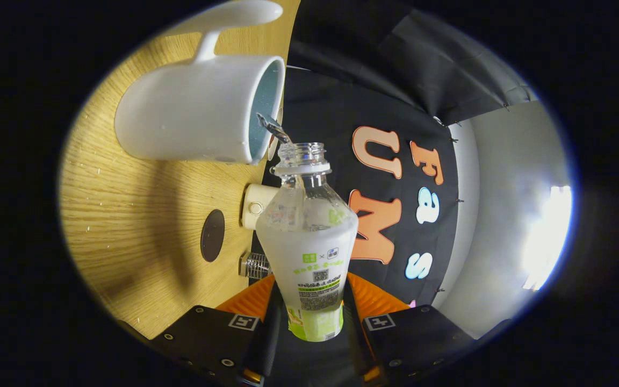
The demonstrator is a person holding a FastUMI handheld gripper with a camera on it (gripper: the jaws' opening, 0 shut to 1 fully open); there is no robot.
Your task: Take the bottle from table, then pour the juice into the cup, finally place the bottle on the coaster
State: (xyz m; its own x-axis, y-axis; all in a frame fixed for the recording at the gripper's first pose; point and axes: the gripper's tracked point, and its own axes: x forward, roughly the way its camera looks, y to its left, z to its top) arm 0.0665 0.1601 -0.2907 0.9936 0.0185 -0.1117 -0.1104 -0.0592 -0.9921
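Wooden table takes up the left of the scene, its grain running in long streaks; the whole view is rolled, so the table stands like a wall. On it, a dark round coaster, bare, lying below the cup and well apart from it. Just right of the coaster, at the table's edge, a small cream-coloured fitting and under it a metal clip-like piece; cannot tell what either is.

White cup, its handle pointing away from the claw and its mouth facing the bottle. Inside wall looks bluish. A thin stream of liquid runs between the bottle's open mouth and the cup's rim, close in to the lip.

Bottle sits between the fingers, neck pointing away from the claw, cap off, clear upper part, white and green label lower down. Neck just beside the cup's rim, not touching as far as I can see.

Claw closed partway, both fingers pressed against the bottle's lower body, one each side.

Right of that, the booth's black cloth wall, then a pale wall with a bright glare.
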